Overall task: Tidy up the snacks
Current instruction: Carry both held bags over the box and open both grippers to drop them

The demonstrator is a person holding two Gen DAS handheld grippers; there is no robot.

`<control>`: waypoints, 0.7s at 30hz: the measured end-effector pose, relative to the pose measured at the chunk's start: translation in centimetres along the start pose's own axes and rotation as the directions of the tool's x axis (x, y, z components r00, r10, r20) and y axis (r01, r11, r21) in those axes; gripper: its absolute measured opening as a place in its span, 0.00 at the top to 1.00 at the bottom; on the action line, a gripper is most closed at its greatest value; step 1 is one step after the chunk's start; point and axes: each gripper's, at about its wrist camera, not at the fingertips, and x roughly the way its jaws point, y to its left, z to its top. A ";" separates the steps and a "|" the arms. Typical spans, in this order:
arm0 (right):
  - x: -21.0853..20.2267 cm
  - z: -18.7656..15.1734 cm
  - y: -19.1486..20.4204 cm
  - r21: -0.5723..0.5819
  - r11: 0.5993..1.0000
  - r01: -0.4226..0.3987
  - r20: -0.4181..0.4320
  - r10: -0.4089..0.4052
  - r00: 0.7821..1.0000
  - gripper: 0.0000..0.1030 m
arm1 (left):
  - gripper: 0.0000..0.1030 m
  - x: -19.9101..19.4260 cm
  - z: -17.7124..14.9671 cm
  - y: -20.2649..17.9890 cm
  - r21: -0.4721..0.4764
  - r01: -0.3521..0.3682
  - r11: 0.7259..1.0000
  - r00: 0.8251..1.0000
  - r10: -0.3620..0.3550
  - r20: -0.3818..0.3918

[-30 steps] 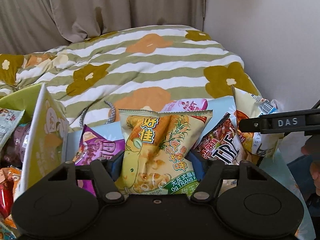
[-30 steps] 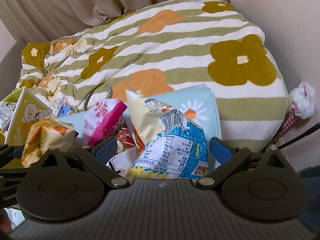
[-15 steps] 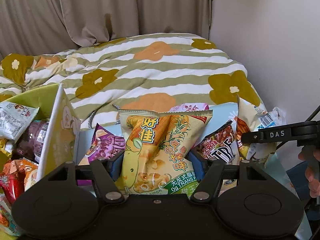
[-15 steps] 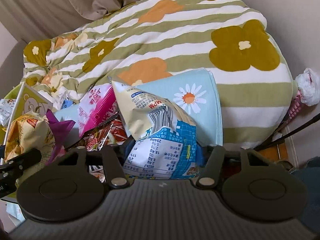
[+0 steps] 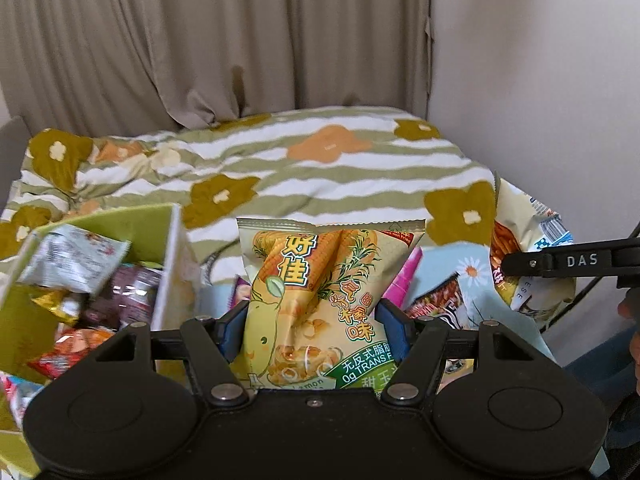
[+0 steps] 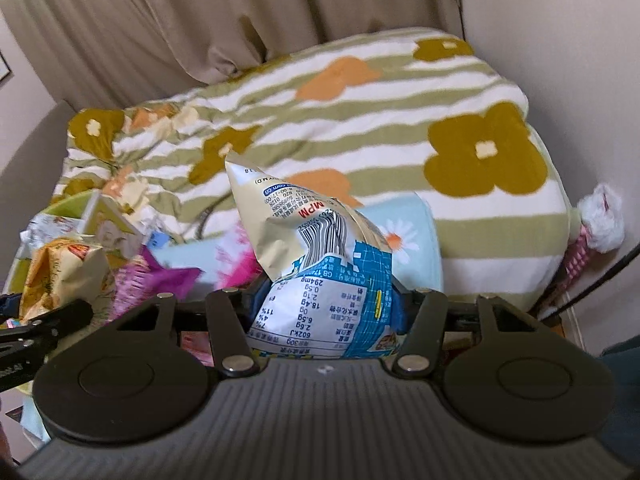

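My left gripper (image 5: 314, 330) is shut on a yellow corn-snack bag (image 5: 320, 300) and holds it upright above the snack pile. My right gripper (image 6: 326, 306) is shut on a cream and blue snack bag (image 6: 316, 256), lifted off the pile with its back label showing. The same bag shows at the right of the left wrist view (image 5: 524, 252). A green box (image 5: 168, 264) with several snack packets inside stands at the left. Loose packets remain on a light blue daisy cloth (image 6: 408, 224): a purple one (image 6: 164, 276), a pink one (image 5: 408, 276) and a red-black one (image 5: 436, 304).
A striped floral quilt (image 5: 320, 176) covers the bed behind. Beige curtains (image 5: 200, 48) hang at the back and a wall (image 5: 540, 80) stands on the right. A pink and white toy (image 6: 596, 228) rests against the wall beside the bed.
My right gripper shut on the cream and blue bag and lifted it. My left gripper rose and shifted left with the yellow bag, bringing the green box closer.
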 end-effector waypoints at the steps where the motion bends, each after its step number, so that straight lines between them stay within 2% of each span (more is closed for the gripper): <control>1: -0.5 0.2 0.7 -0.008 1.000 -0.009 0.010 0.009 1.000 0.32 | 0.31 -0.6 0.0 0.5 -0.006 -0.008 1.000 1.000 0.008 0.010; 9: -3.2 1.5 8.7 -0.095 0.989 -0.109 0.064 0.116 0.991 0.32 | 0.31 -5.0 0.2 6.1 -0.056 -0.080 0.995 0.993 0.085 0.077; 17: -3.4 1.8 18.3 -0.153 0.966 -0.209 0.077 0.222 0.972 0.32 | 0.31 -7.5 0.1 14.0 -0.104 -0.167 0.981 0.980 0.176 0.090; 21: -2.5 1.7 22.9 -0.164 0.957 -0.238 0.068 0.252 0.965 0.32 | 0.31 -7.8 0.0 17.8 -0.115 -0.188 0.975 0.977 0.198 0.080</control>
